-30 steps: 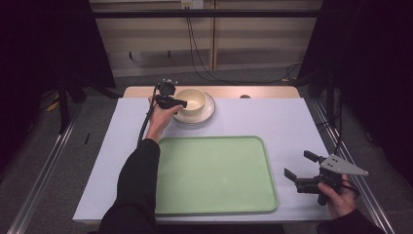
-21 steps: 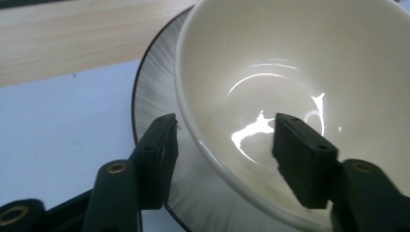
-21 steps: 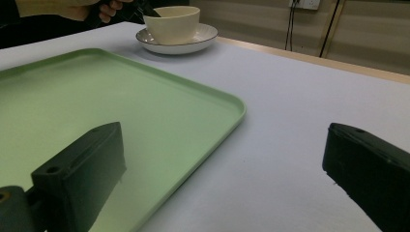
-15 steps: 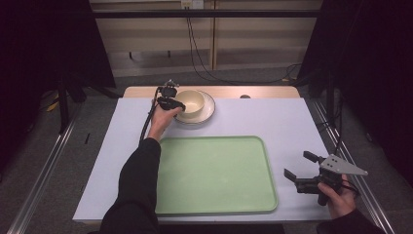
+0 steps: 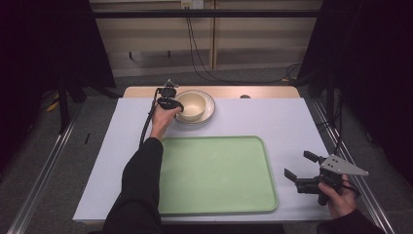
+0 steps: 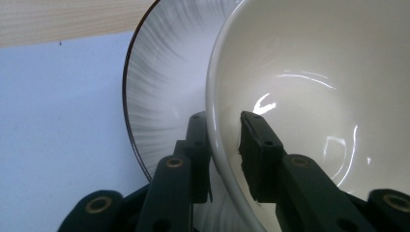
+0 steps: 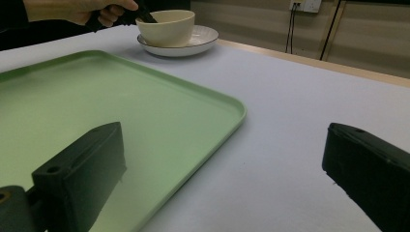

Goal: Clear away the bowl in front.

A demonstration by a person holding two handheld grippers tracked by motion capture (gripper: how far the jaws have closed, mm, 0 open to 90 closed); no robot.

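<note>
A cream bowl (image 5: 191, 105) stands on a white dark-rimmed plate (image 5: 208, 109) at the back of the table. My left gripper (image 5: 179, 106) is at the bowl's left rim. In the left gripper view its jaws pinch the bowl (image 6: 314, 72) wall, one jaw outside over the plate (image 6: 164, 82) and one inside; the gripper (image 6: 225, 121) is shut on it. My right gripper (image 5: 297, 164) is held open near the front right, beside the green tray (image 5: 214, 173). In the right gripper view its jaws stand wide apart over the tray's corner (image 7: 227, 108), with the bowl (image 7: 167, 26) far off.
The table (image 5: 292, 122) has a pale lilac cover with a wooden strip (image 5: 263, 91) along its back edge, where a small dark spot (image 5: 245, 96) sits. The large tray lies at the front middle. Cables hang behind the table.
The left gripper has edged slightly closer onto the bowl's rim. The right gripper has not moved.
</note>
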